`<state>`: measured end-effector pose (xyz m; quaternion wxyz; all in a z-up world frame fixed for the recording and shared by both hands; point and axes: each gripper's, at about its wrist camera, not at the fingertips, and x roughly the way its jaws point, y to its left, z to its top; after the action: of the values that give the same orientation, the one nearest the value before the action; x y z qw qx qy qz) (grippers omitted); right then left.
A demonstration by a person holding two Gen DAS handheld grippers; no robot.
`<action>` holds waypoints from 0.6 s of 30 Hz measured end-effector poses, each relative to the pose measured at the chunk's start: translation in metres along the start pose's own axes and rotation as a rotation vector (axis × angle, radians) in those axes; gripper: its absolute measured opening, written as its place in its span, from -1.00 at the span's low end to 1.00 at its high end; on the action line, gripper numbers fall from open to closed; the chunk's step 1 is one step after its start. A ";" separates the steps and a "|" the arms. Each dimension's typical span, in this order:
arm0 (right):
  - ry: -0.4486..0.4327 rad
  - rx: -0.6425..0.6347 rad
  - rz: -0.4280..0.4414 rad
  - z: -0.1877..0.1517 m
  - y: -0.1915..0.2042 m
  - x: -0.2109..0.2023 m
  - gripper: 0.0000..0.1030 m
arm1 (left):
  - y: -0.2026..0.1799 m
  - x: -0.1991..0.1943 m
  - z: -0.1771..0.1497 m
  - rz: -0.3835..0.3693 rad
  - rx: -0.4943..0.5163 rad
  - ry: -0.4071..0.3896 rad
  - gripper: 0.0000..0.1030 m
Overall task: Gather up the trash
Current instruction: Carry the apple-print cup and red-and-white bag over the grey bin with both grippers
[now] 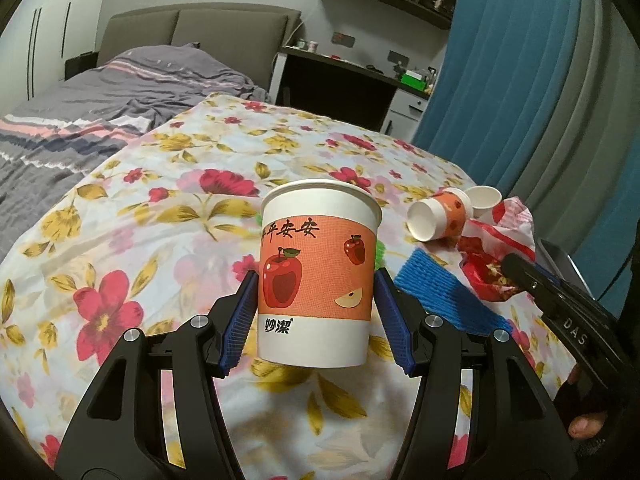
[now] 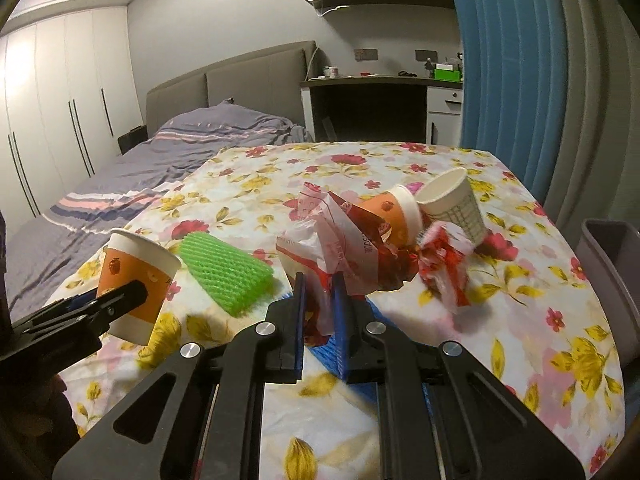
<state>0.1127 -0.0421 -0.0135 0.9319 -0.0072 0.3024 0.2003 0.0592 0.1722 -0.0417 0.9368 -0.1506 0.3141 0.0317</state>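
Observation:
An upright paper cup (image 1: 318,272) with an orange apple print sits between the blue pads of my left gripper (image 1: 316,280), which is shut on it and holds it just above the floral cloth. The same cup (image 2: 136,264) shows at the left of the right wrist view. My right gripper (image 2: 320,280) is shut on a crumpled red and white plastic wrapper (image 2: 332,232), lifted off the cloth. On the table lie a toppled orange cup (image 2: 396,212), a white cup (image 2: 456,204), a second crumpled wrapper (image 2: 444,264), a green foam net (image 2: 228,276) and a blue foam net (image 1: 444,296).
The table (image 1: 160,208) wears a floral cloth. A grey bin (image 2: 612,280) stands past its right edge, by a blue curtain (image 2: 504,60). A bed (image 2: 168,160) with grey bedding lies to the left, a desk (image 2: 380,100) behind.

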 end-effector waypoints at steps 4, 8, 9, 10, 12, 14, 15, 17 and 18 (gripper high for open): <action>-0.011 0.014 -0.005 -0.004 -0.011 -0.011 -0.74 | -0.012 0.000 -0.002 -0.014 0.020 0.003 0.11; -0.027 0.030 -0.009 -0.006 -0.021 -0.023 -0.74 | -0.024 -0.002 -0.003 -0.041 0.034 0.002 0.11; -0.032 0.035 -0.009 -0.007 -0.024 -0.027 -0.74 | -0.027 -0.002 -0.004 -0.046 0.039 0.002 0.11; -0.036 0.040 -0.009 -0.008 -0.028 -0.030 -0.74 | -0.030 -0.003 -0.004 -0.055 0.044 0.001 0.11; -0.044 0.050 -0.012 -0.009 -0.035 -0.036 -0.74 | -0.037 -0.003 -0.004 -0.069 0.051 0.003 0.11; -0.051 0.057 -0.016 -0.012 -0.041 -0.041 -0.74 | -0.044 -0.005 -0.004 -0.087 0.060 0.002 0.11; -0.054 0.062 -0.021 -0.013 -0.045 -0.045 -0.74 | -0.048 -0.005 -0.004 -0.093 0.068 -0.001 0.11; -0.059 0.070 -0.024 -0.015 -0.052 -0.050 -0.74 | -0.055 -0.006 -0.006 -0.105 0.076 -0.002 0.11; -0.059 0.076 -0.025 -0.017 -0.056 -0.052 -0.74 | -0.058 -0.006 -0.006 -0.110 0.080 -0.001 0.11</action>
<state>0.0858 -0.1152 -0.0037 0.9425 0.0303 0.2819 0.1770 0.0600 0.1151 -0.0274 0.9425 -0.1299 0.3061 -0.0327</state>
